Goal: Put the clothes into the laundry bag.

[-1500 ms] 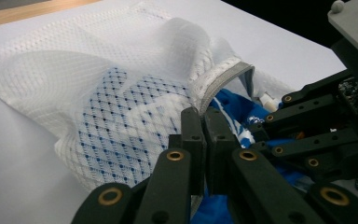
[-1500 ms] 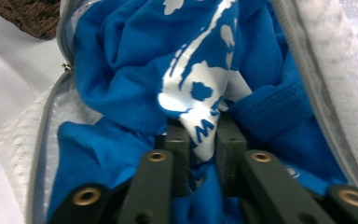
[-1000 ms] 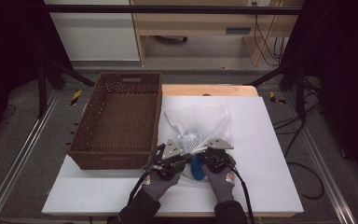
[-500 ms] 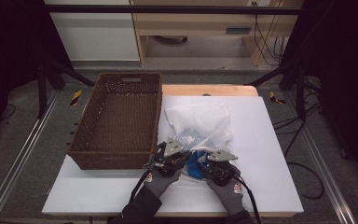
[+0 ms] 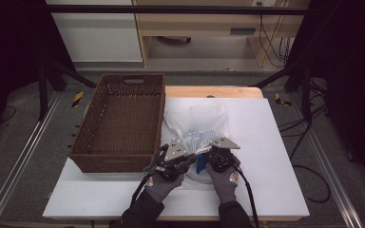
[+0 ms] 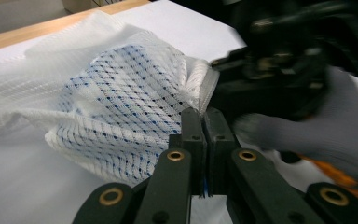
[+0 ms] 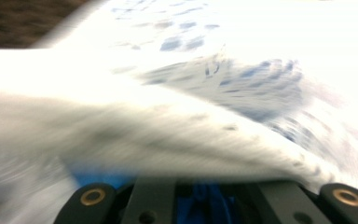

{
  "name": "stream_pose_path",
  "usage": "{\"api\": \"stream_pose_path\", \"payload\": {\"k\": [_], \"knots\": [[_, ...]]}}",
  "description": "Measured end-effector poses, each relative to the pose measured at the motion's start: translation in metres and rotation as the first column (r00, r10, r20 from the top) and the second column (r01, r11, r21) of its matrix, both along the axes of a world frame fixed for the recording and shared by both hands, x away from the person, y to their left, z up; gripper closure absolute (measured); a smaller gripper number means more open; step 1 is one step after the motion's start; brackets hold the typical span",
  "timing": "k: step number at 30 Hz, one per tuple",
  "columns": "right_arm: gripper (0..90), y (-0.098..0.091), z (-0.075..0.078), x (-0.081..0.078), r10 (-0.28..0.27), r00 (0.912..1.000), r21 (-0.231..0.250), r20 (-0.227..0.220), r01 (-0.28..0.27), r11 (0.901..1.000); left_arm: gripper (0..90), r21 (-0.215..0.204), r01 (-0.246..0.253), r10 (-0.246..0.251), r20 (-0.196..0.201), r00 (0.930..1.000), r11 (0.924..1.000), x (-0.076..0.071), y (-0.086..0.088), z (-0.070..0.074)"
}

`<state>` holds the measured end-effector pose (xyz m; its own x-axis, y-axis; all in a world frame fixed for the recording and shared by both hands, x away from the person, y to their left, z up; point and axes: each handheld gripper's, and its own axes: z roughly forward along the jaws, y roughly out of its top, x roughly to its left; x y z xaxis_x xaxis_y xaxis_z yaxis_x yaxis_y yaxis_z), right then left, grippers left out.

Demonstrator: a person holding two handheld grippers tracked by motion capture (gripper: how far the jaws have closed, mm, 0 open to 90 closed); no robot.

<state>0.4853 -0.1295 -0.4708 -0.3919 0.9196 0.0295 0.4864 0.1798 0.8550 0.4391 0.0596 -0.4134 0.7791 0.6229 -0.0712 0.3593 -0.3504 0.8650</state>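
Lying flat on the white table top (image 5: pixel 275 142), the white mesh bag (image 5: pixel 197 124) stretches away from both grippers, its long axis running from its near hem toward the table's far edge. Something blue (image 5: pixel 200 164) shows through the mesh and at the near hem, between the two grippers.

Left gripper (image 6: pixel 204 122): jaws closed together on the near hem of the bag, mesh pinched between them; rest of bag lies ahead and to the left of its fingertips.

Right gripper (image 5: pixel 217 151): just beside the left one, at the same hem, a little to its right. Its own view is blurred, and mesh drapes over the jaws with blue beneath; cannot tell whether they are open or closed.

Judgement: both grippers sit equally near the hem, so the bag's mouth looks to be the working point, with the bag body beyond the fingertips.

Wicker basket (image 5: pixel 119 121) stands empty, left of the left gripper, just beside the bag.
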Motion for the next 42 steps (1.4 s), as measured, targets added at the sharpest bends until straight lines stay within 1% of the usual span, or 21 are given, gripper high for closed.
{"api": "stream_pose_path", "payload": {"k": [1, 2, 5, 7, 9, 12, 13, 14, 15, 18, 20, 22, 26, 27, 29, 31, 33, 35, 37, 39, 42], "knots": [[79.8, -0.001, -0.009, 0.008, -0.049, 0.9987, -0.056, -0.014, 0.048, 0.9973, 88.7, 0.008, 0.001, -0.001, -0.006, 1.0, 1.0, 0.001, 0.0, -0.003], [79.1, -0.002, -0.013, 0.01, -0.063, 0.9974, -0.077, -0.034, 0.061, 0.9952, 88.6, 0.014, -0.002, 0.002, -0.012, 0.9999, 0.9999, 0.001, 0.001, -0.006], [75.9, -0.006, -0.015, 0.01, -0.058, 0.9971, -0.063, -0.048, 0.055, 0.9965, 88.5, 0.014, -0.013, 0.014, -0.039, 0.9991, 0.9998, 0.006, 0.004, -0.015], [69.6, -0.011, -0.011, 0.006, -0.027, 0.9984, -0.051, -0.05, 0.024, 0.9984, 88.5, 0.011, -0.023, 0.023, -0.047, 0.9986, 0.9997, 0.009, 0.006, -0.019], [64.5, -0.019, -0.006, -0.003, 0.018, 0.9989, -0.004, -0.044, -0.018, 0.9998, 88.4, 0.01, -0.037, 0.037, -0.044, 0.9983, 0.9993, 0.011, 0.007, -0.02], [59.3, -0.033, 0.003, -0.021, 0.084, 0.9964, 0.038, -0.012, -0.084, 0.9957, 88.3, 0.004, -0.053, 0.054, -0.037, 0.9979, 0.9986, 0.012, 0.009, -0.019], [55.8, -0.037, 0.007, -0.033, 0.126, 0.992, 0.046, 0.0, -0.126, 0.9909, 88.3, 0.004, -0.057, 0.057, -0.037, 0.9977, 0.9984, 0.013, 0.009, -0.019], [55.8, -0.037, 0.007, -0.033, 0.126, 0.992, 0.046, 0.0, -0.126, 0.9909, 88.3, 0.003, -0.06, 0.06, -0.035, 0.9976, 0.9982, 0.013, 0.008, -0.019], [51.2, -0.035, 0.008, -0.04, 0.167, 0.9859, 0.047, -0.003, -0.167, 0.9848, 88.3, 0.002, -0.065, 0.065, -0.033, 0.9974, 0.9979, 0.014, 0.008, -0.018], [47.6, -0.026, 0.007, -0.041, 0.203, 0.9792, 0.064, -0.013, -0.201, 0.9774, 88.3, -0.001, -0.068, 0.068, -0.028, 0.9973, 0.9977, 0.013, 0.007, -0.018], [44.9, -0.014, 0.004, -0.037, 0.226, 0.9739, 0.059, -0.022, -0.224, 0.9727, 88.3, -0.002, -0.071, 0.071, -0.025, 0.9972, 0.9975, 0.013, 0.007, -0.017], [43.8, 0.003, -0.004, -0.025, 0.226, 0.9729, 0.034, -0.047, -0.225, 0.9738, 88.4, -0.008, -0.073, 0.072, -0.026, 0.997, 0.9973, 0.014, 0.008, -0.017], [50.1, 0.016, -0.012, -0.015, 0.197, 0.9766, 0.012, -0.085, -0.197, 0.9803, 88.4, -0.011, -0.073, 0.072, -0.026, 0.9971, 0.9973, 0.014, 0.008, -0.017], [61.9, 0.018, -0.014, -0.01, 0.168, 0.9819, -0.015, -0.088, -0.17, 0.9854, 88.4, -0.013, -0.072, 0.072, -0.026, 0.9971, 0.9973, 0.014, 0.008, -0.017], [65.7, 0.018, -0.013, -0.01, 0.153, 0.9835, -0.015, -0.097, -0.155, 0.9878, 88.4, -0.014, -0.072, 0.072, -0.026, 0.9971, 0.9973, 0.013, 0.008, -0.017], [77.0, 0.017, -0.013, -0.009, 0.134, 0.986, -0.019, -0.098, -0.137, 0.9904, 88.4, -0.017, -0.072, 0.072, -0.027, 0.997, 0.9972, 0.013, 0.008, -0.017], [79.9, 0.018, -0.011, -0.01, 0.125, 0.9869, -0.015, -0.103, -0.127, 0.9918, 88.5, -0.021, -0.069, 0.069, -0.025, 0.9973, 0.9974, 0.013, 0.008, -0.017], [80.5, 0.019, -0.007, -0.011, 0.129, 0.9885, -0.016, -0.079, -0.131, 0.9913, 88.5, -0.03, -0.059, 0.058, -0.022, 0.9981, 0.9978, 0.011, 0.008, -0.014], [80.5, 0.019, 0.003, -0.01, 0.124, 0.9922, 0.034, -0.015, -0.123, 0.9918, 88.5, -0.047, -0.032, 0.032, -0.003, 0.9995, 0.9984, 0.005, 0.008, -0.007], [80.4, 0.019, 0.004, -0.009, 0.114, 0.9934, 0.042, 0.003, -0.114, 0.9926, 88.6, -0.049, -0.024, 0.024, 0.001, 0.9997, 0.9985, 0.003, 0.007, -0.005], [79.7, 0.019, -0.004, 0.002, 0.034, 0.9992, 0.033, 0.022, -0.035, 0.9989, 88.6, -0.035, -0.014, 0.014, -0.003, 0.9999, 0.9993, 0.001, 0.006, -0.006]]}}
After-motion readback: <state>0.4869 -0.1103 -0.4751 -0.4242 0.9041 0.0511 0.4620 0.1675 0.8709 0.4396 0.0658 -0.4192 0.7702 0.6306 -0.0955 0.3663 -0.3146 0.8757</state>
